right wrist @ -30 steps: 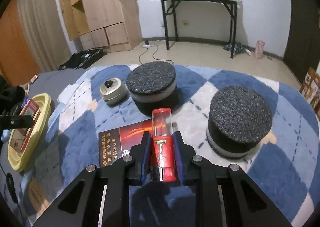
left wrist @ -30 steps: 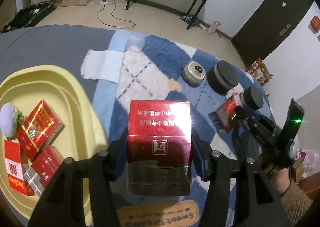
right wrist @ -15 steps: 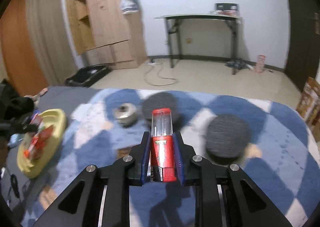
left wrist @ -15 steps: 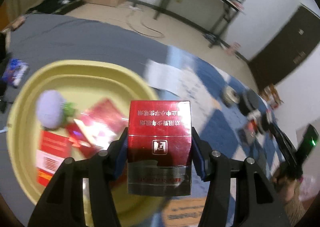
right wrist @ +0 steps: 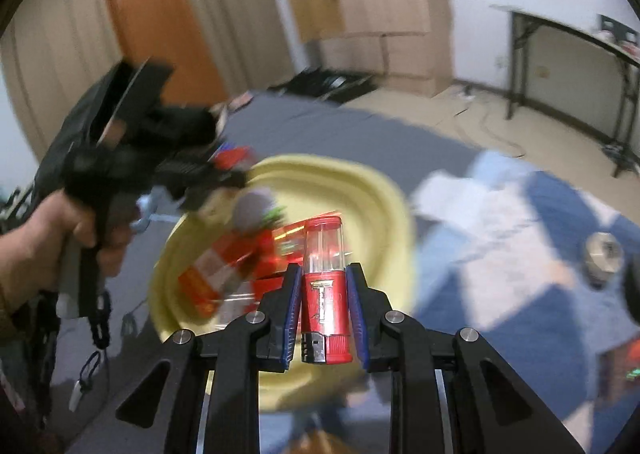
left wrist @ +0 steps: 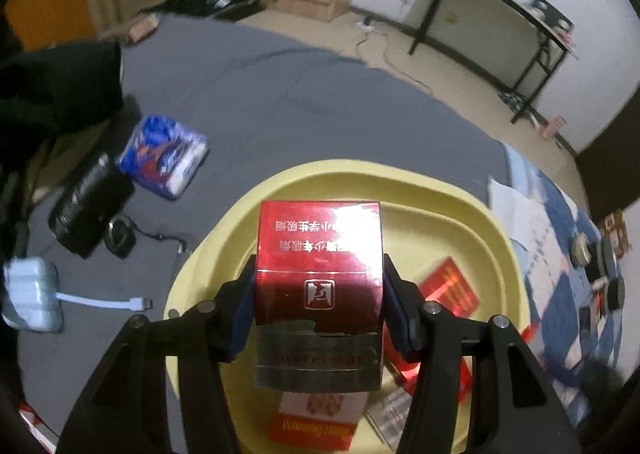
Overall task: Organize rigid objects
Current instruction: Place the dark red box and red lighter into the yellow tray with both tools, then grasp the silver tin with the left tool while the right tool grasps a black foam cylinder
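Note:
My left gripper (left wrist: 318, 286) is shut on a shiny red and silver cigarette box (left wrist: 318, 278), which hangs over the yellow oval tray (left wrist: 400, 182). Several red packs (left wrist: 450, 288) lie in that tray, partly hidden by the box. My right gripper (right wrist: 323, 286) is shut on a red lighter (right wrist: 323, 270) with a clear top, held above the near rim of the yellow tray (right wrist: 384, 190). The right wrist view is blurred; in it the left gripper (right wrist: 224, 178) shows at the left, held by a hand (right wrist: 44, 238), over the tray's far side.
On the grey bedspread left of the tray lie a blue patterned pack (left wrist: 164, 156), a black case (left wrist: 88, 206), a pale blue charger with cable (left wrist: 32, 296). On the blue checked blanket at the right stand a round metal tin (right wrist: 602, 252) and dark foam discs (left wrist: 608, 274). White paper (left wrist: 516, 214) lies beside the tray.
Both grippers have swung left from the checked blanket to the yellow tray, each keeping its load. The tray now sits in the middle of both views; the foam discs have slid to the right edge.

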A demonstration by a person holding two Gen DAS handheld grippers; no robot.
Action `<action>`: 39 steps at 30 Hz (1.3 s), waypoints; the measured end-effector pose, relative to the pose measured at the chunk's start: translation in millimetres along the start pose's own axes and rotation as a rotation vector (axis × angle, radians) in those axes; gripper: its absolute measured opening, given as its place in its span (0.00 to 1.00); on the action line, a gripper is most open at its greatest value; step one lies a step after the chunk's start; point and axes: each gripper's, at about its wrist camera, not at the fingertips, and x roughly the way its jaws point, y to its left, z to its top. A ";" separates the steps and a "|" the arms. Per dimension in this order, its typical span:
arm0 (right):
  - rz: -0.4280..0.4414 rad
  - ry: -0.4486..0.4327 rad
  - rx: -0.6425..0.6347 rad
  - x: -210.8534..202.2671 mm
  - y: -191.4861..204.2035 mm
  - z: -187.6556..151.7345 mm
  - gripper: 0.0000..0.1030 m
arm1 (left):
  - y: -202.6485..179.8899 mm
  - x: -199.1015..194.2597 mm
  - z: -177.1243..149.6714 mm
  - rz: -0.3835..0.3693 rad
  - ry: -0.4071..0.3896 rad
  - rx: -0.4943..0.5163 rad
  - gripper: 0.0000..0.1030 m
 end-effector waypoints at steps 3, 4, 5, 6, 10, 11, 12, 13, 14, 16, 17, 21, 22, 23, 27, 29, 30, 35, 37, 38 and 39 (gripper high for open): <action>0.009 0.079 -0.071 29.9 26.8 0.2 0.21 | -0.5 13.9 -3.3 0.014 0.022 0.009 0.55; -0.002 0.103 -0.097 38.5 32.7 -0.8 0.21 | -3.1 17.4 -4.6 0.024 0.023 0.026 0.55; -0.002 0.117 -0.099 44.5 34.5 -1.2 0.21 | -5.4 19.3 -4.8 0.027 0.026 0.038 0.55; 0.001 0.130 -0.090 49.6 35.3 -1.2 0.21 | -7.9 21.1 -4.9 0.033 0.024 0.047 0.56; -0.003 0.116 -0.066 56.2 38.3 0.9 0.28 | -9.1 22.3 -3.7 0.032 0.023 0.055 0.58; -0.003 0.105 -0.055 53.5 38.1 0.1 0.38 | -13.9 15.8 -4.0 0.025 0.003 0.073 0.62; -0.007 0.085 -0.035 48.0 36.8 -1.4 0.67 | -17.8 8.1 -3.5 0.003 -0.020 0.083 0.80; -0.001 0.040 -0.012 38.3 37.7 -1.5 0.87 | -23.2 -0.3 -2.2 -0.021 -0.047 0.090 0.99; 0.004 -0.004 0.006 25.9 34.7 -5.2 0.90 | -32.6 -10.7 -0.4 -0.046 -0.080 0.097 1.00; -0.007 -0.073 0.047 -2.1 22.4 -10.1 0.94 | -49.3 -22.4 2.6 -0.088 -0.093 0.120 1.00; -0.022 -0.099 0.064 -16.4 14.1 -12.8 0.96 | -60.6 -26.1 4.7 -0.110 -0.088 0.135 1.00; -0.215 -0.217 0.135 -88.1 -55.3 -33.9 1.00 | -123.7 -31.2 6.2 -0.183 -0.064 0.224 1.00; -0.280 -0.234 0.165 -105.0 -79.2 -40.8 1.00 | -140.6 -29.0 4.8 -0.194 -0.059 0.255 1.00; -0.356 -0.247 0.204 -123.6 -106.8 -49.3 1.00 | -161.2 -25.6 1.1 -0.205 -0.053 0.296 1.00; -0.585 -0.244 0.369 -180.5 -202.5 -85.2 1.00 | -249.2 2.0 -21.0 -0.206 -0.008 0.514 1.00; -0.627 -0.224 0.431 -193.5 -235.0 -98.7 1.00 | -283.5 13.5 -33.0 -0.236 0.013 0.581 1.00; -0.638 -0.210 0.445 -195.6 -245.5 -101.9 1.00 | -299.3 20.8 -37.0 -0.250 0.018 0.598 1.00; -0.625 -0.172 0.441 -188.7 -268.8 -105.3 1.00 | -351.3 52.5 -47.6 -0.244 0.021 0.679 1.00; -0.615 -0.164 0.443 -186.0 -279.9 -103.1 1.00 | -363.0 63.2 -48.5 -0.244 0.010 0.703 1.00; -0.613 -0.160 0.444 -182.2 -283.2 -103.9 1.00 | -368.7 68.6 -46.9 -0.242 0.003 0.710 1.00; -0.613 -0.154 0.445 -178.9 -288.5 -105.5 1.00 | -371.5 71.9 -45.9 -0.234 -0.003 0.710 1.00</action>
